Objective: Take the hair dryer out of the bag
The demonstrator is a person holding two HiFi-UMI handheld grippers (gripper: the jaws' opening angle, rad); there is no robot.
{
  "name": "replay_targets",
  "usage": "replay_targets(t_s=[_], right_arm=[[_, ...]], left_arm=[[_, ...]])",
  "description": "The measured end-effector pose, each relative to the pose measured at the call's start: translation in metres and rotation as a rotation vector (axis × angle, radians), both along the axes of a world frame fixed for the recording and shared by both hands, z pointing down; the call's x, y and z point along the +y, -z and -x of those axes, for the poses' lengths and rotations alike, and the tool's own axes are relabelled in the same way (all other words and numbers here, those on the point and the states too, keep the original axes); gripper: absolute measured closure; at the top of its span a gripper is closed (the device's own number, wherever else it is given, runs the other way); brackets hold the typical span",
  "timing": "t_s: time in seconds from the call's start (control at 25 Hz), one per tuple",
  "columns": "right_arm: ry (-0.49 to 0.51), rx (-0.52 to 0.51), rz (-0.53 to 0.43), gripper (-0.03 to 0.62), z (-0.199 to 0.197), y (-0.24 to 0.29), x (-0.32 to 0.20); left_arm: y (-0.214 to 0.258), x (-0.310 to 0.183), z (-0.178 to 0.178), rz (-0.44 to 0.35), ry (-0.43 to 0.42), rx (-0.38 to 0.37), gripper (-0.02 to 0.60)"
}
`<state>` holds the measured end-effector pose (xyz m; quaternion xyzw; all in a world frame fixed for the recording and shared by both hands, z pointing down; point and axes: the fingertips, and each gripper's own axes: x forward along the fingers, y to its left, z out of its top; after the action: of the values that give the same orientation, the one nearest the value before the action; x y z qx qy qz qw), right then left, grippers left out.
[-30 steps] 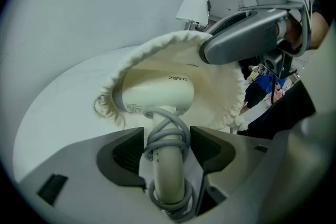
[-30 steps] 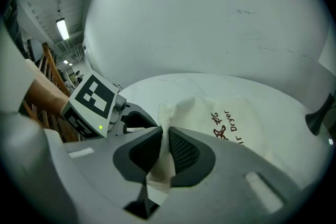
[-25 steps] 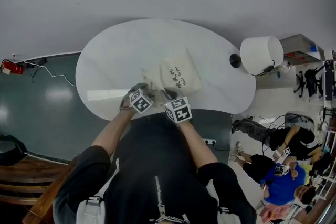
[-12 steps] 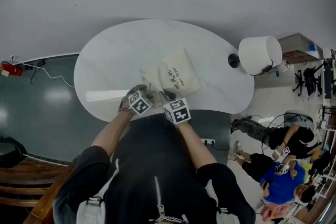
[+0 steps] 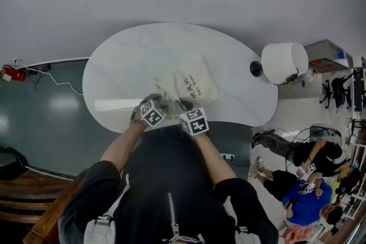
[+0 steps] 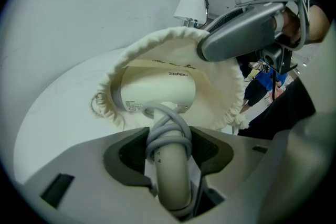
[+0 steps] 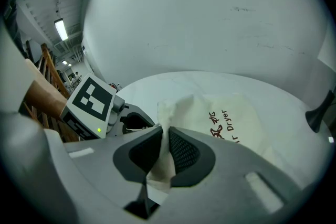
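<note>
On the left, our left gripper [image 6: 169, 150] has just been closing, with the cord-wound handle of the hair dryer [image 6: 157, 94] between its jaws. The pads look to be meeting the cord [image 6: 167, 134], though the wide lens makes that contact hard to be sure of. The dryer's body lies inside the open mouth of the bag [image 6: 223, 97], which rests on the near part of the table [image 5: 120, 60]. On the right, our right gripper [image 7: 164, 152] is pinched tight on a fold of the bag's rim. To do this well, we judge we should firm the grip on handle and cord together and let the right pinch anchor the cloth. Then we would draw the dryer straight toward us along the handle's line, so the gathered rim does not snag the body.
</note>
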<state>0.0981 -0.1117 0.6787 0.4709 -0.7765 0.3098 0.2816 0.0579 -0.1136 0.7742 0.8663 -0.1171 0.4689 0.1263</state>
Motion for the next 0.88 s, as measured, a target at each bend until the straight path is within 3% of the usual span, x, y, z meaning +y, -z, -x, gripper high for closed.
replay_targets(t_s=[0.88], right_arm=[[0.022,-0.003,0.011,0.56,0.002,-0.005,-0.008]], left_arm=[[0.018,0.011,0.013,-0.001,-0.029,0.007,0.356]])
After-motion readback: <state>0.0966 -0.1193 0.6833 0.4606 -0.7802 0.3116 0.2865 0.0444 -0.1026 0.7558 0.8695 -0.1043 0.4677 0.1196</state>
